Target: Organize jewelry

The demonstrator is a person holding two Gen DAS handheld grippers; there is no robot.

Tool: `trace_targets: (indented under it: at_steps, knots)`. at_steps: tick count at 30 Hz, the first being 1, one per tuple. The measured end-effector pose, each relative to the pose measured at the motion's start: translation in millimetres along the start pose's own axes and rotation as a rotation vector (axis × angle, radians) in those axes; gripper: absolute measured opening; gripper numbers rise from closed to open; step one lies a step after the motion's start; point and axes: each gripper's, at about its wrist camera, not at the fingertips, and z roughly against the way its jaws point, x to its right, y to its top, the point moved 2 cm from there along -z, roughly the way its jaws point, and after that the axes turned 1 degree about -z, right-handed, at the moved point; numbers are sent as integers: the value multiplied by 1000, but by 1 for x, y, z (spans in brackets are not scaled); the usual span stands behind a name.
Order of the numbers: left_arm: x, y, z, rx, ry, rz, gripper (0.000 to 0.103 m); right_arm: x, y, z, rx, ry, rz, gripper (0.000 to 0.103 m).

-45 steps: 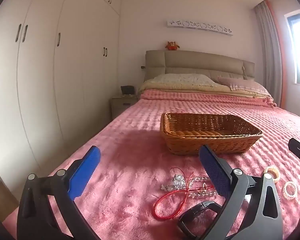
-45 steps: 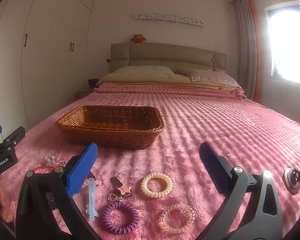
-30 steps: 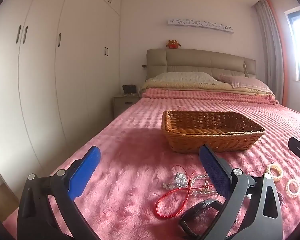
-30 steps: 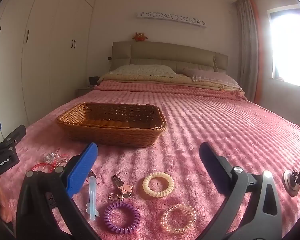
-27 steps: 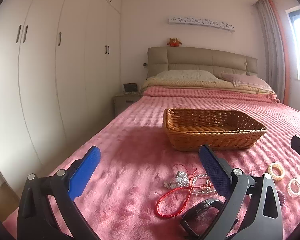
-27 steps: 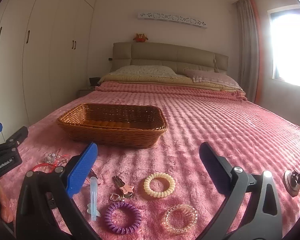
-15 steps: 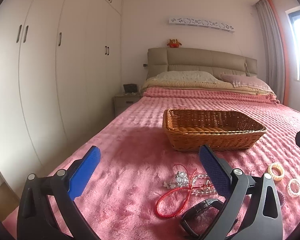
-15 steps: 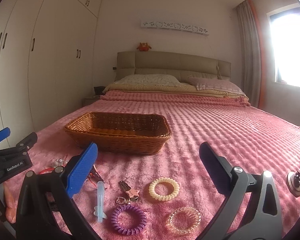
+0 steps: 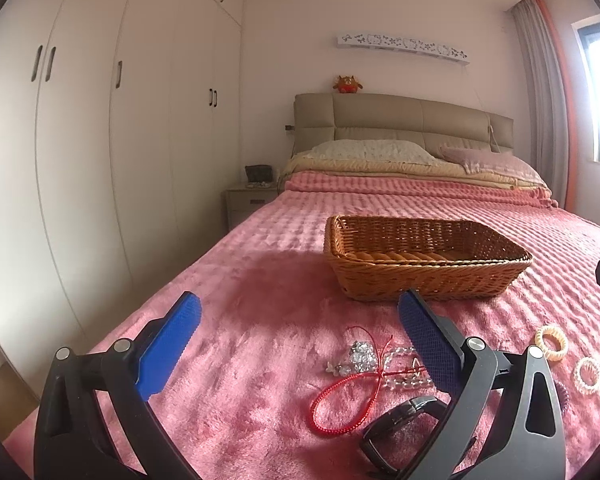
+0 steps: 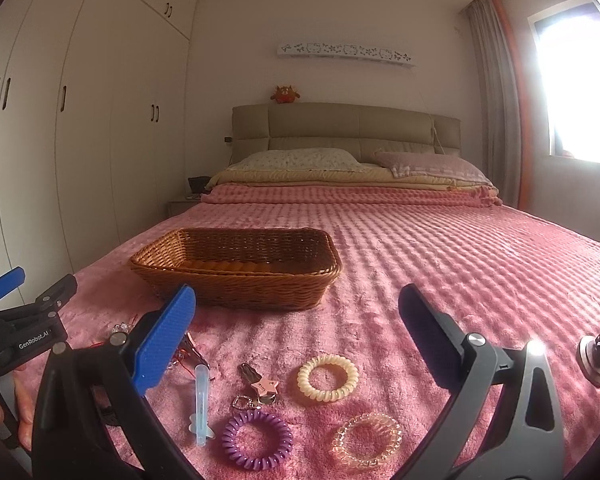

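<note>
I am holding my right hand-held gripper wide open and empty over the cream coil: light, springy, best pinched across its ring; my left gapes empty too

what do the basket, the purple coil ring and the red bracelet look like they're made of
Basket: woven wicker or rattan, glossy brown; braided rim and woven strands show.
Purple coil ring: likely smooth plastic; spiral phone-cord coils with a slight sheen.
Red bracelet: tiny red beads, with red cord at one end; bead material unclear.
</note>
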Motion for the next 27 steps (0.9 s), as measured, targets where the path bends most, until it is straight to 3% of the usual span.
trace_targets:
  at_steps: [27]
  knots:
    - [-1, 1, 0, -4, -2, 1, 96, 3, -1, 0, -5, -1, 1, 97]
